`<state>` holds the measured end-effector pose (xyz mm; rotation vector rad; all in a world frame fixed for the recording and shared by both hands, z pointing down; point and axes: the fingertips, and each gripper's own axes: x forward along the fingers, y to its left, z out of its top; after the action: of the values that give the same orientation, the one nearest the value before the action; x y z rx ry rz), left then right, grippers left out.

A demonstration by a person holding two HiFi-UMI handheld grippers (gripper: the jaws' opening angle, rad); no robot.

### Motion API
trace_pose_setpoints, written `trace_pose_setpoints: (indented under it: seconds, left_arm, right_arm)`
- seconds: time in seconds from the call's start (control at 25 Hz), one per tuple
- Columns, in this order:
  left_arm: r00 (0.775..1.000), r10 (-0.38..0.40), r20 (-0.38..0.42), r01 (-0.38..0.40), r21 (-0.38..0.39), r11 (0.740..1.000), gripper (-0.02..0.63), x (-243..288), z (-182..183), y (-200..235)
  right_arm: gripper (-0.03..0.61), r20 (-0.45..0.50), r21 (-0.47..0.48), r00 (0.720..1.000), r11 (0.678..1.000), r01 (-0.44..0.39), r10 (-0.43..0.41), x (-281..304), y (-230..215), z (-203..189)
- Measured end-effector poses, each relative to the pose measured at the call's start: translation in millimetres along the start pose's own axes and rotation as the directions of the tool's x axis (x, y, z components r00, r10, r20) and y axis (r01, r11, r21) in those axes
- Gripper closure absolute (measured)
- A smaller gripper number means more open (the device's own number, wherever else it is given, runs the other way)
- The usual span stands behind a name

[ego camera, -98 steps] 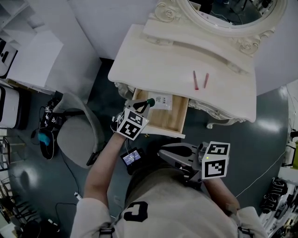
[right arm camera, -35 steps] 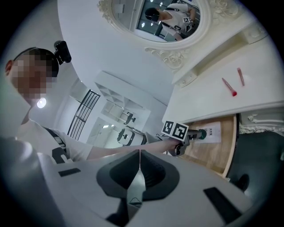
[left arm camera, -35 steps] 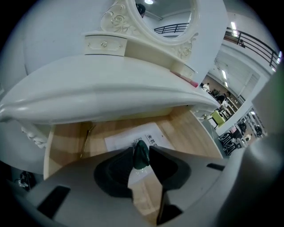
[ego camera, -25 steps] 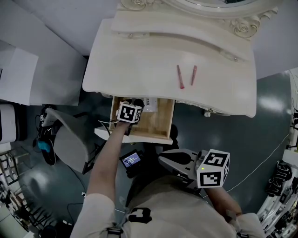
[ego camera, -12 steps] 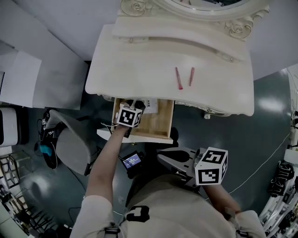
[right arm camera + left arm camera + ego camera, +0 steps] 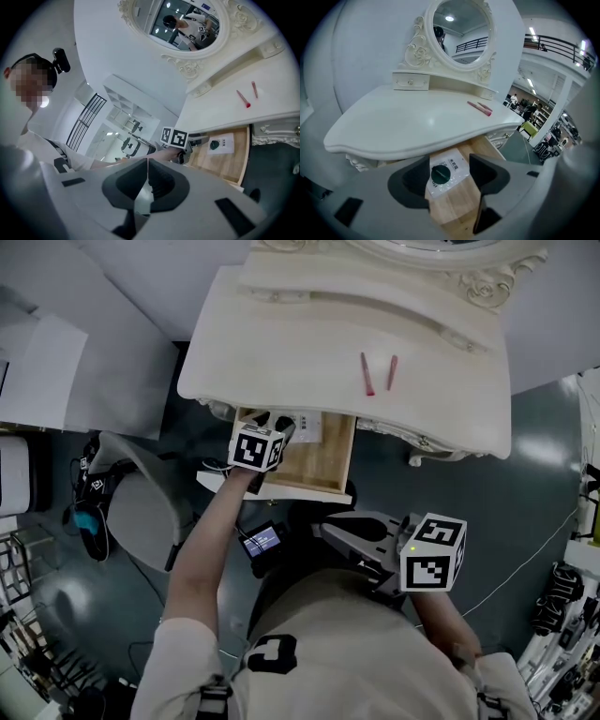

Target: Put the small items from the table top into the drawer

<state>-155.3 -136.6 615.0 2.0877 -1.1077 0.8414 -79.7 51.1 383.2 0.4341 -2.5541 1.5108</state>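
My left gripper [image 6: 449,174] has gone from the drawer's front corner to the back of the drawer [image 6: 323,470]. Its jaws, which held the white packet [image 6: 455,164] by its green cap [image 6: 440,174], now stand apart with nothing in them. The packet lies flat on the wooden floor at the drawer's back. The curved edge of the table top [image 6: 281,352] juts out just above it, so there is little headroom there. In front of the packet and to its right the drawer floor is bare wood as far as the walls.

Two pink sticks [image 6: 367,374] [image 6: 392,372] lie side by side on the table top, apart from each other and well away from the drawer.

My right gripper [image 6: 147,180] hangs low by my body, jaws pressed together on nothing.

A grey chair [image 6: 141,517] stands left of my left arm. A small lit screen [image 6: 262,541] sits below the drawer front. The oval mirror [image 6: 461,29] rises behind the table.
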Motion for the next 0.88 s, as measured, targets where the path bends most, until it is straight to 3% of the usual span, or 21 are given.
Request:
trace_pose_setpoints:
  seconds: [0.36,0.88]
  left_arm:
    - [0.996,-0.037,0.080,0.038,-0.019,0.999,0.304,-44.5,1.5,-11.1]
    - [0.975,-0.111,0.195,0.119,-0.032,0.992,0.304,-84.0,15.4,-56.5]
  right_arm:
    - [0.549,-0.003,-0.060,1.000,0.998,0.019,-0.020,14.5,22.3,-10.2]
    - [0.549,0.077,-0.074,0.995,0.995,0.070,-0.064,10.1,37.0,-19.2]
